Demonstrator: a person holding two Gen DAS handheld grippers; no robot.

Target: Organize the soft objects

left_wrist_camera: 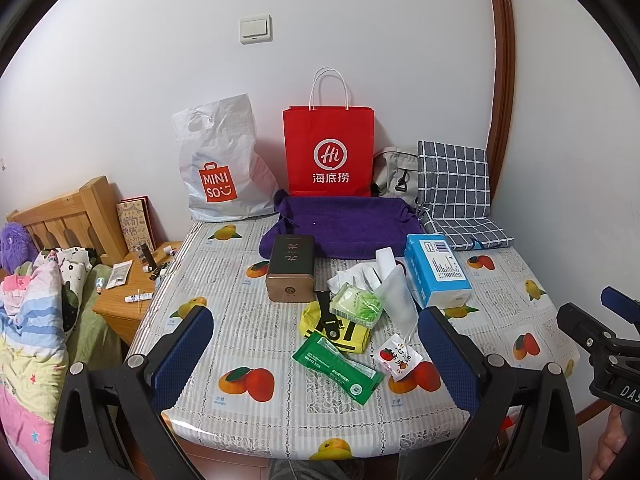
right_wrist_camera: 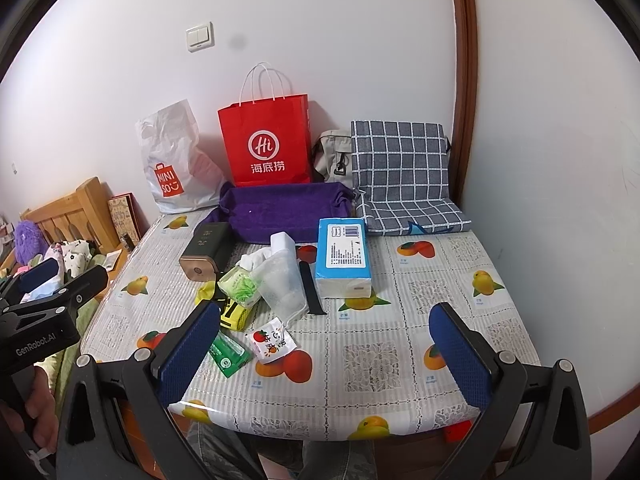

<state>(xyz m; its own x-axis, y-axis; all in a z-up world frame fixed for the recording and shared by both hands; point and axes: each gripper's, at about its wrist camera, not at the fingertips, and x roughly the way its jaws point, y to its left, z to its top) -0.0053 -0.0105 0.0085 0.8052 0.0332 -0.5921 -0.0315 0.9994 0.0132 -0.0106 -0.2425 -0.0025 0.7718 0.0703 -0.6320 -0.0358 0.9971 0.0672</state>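
Standing empty-looking, purple basket [left_wrist_camera: 352,226], red bag [left_wrist_camera: 329,152], both grippers spread

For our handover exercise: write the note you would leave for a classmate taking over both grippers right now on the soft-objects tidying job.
Left gripper: jaws open, empty, hovering over the table's near edge.
Right gripper: the same, open and empty.
Soft things lie loose mid-table: blue-and-white tissue pack, green wet-wipe sachet, light green tissue packet, yellow cloth pouch, clear plastic bag.
The purple fabric bin stands behind them, against the red paper bag.
Done: nothing visibly sorted.
Left: all of it.
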